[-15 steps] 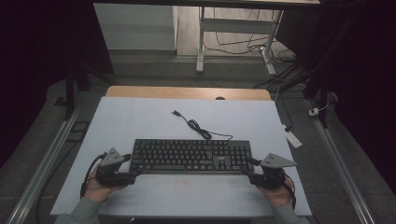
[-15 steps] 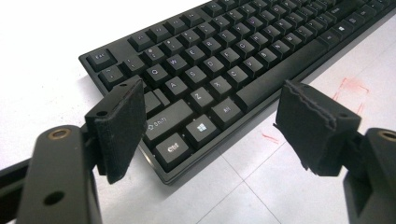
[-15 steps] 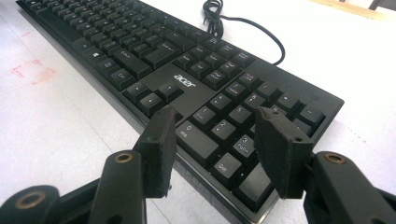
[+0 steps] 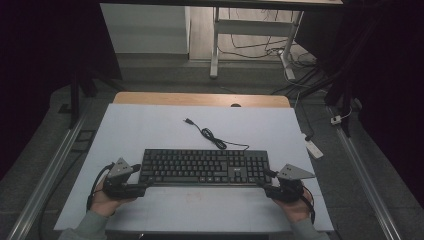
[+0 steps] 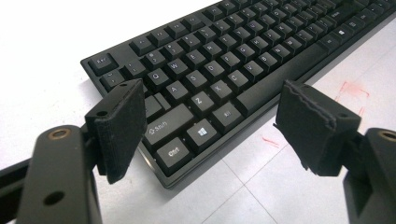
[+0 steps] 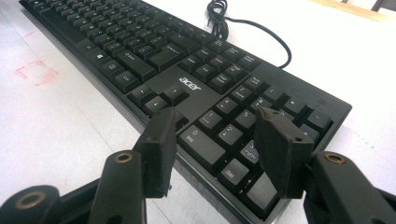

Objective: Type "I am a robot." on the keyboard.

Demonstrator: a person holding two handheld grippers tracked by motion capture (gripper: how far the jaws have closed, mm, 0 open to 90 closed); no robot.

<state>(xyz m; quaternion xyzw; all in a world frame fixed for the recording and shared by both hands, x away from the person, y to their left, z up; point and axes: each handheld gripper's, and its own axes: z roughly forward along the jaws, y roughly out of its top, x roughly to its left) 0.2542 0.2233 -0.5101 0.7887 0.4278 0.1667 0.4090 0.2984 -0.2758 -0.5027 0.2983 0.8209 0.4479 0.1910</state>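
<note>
One flat black plastic keyboard [image 6: 196, 88], marked "acer" beside its arrow keys, lies ahead of two grippers. The left gripper [image 5: 210, 123] has its jaws spread wide around the Ctrl corner; the right gripper [image 6: 212, 149] is open over the number-pad corner. Bare white table sheet [image 4: 150, 130] lies beyond, crossed by one black cable [image 4: 212, 136].

Dim room, grey floor [image 4: 40, 150], white desk legs [image 4: 215, 45] beyond the table [image 4: 150, 125].

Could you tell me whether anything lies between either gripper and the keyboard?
Nothing visible does. The left gripper stands open at the keyboard's near left corner, and the right gripper stands open over its near right corner. The cable lies behind the keyboard.
</note>
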